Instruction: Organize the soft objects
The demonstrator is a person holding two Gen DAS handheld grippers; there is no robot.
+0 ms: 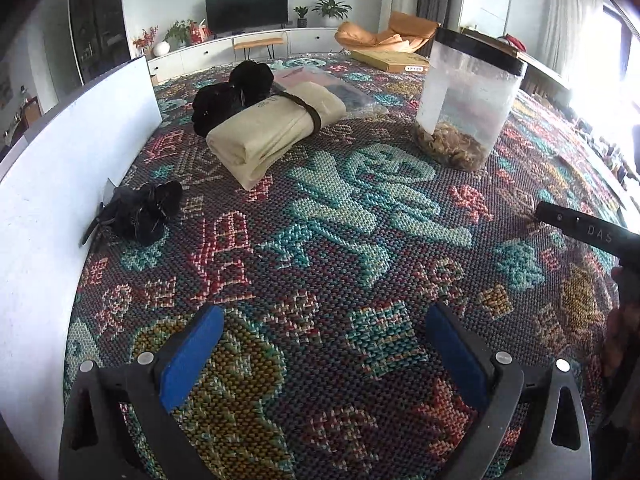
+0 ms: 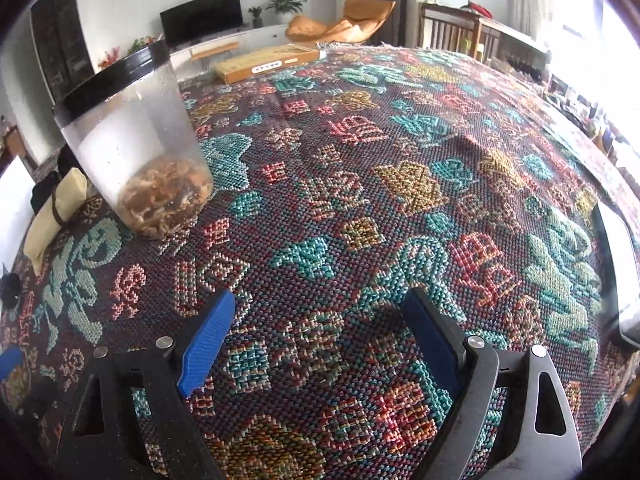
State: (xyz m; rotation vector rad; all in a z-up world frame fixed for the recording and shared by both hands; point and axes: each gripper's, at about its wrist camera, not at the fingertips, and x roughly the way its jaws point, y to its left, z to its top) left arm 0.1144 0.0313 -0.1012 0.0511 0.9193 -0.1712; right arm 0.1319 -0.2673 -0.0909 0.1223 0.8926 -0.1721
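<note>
Both the left gripper (image 1: pixel 324 344) and right gripper (image 2: pixel 316 336) hover spread and empty; nothing seems picked yet. The likely next move: left reaches ahead-left for the crumpled black fabric bundle (image 1: pixel 140 212), or beyond it the strapped cream cloth roll (image 1: pixel 272 128).

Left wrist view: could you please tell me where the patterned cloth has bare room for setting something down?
Bare cloth lies between the left tongs, the beige folded bundle and the clear jar. It is crowded at the back left, where black fabric touches the bundle beside the white panel, with a small black item nearer. The right wrist view shows open cloth right of the jar.
</note>
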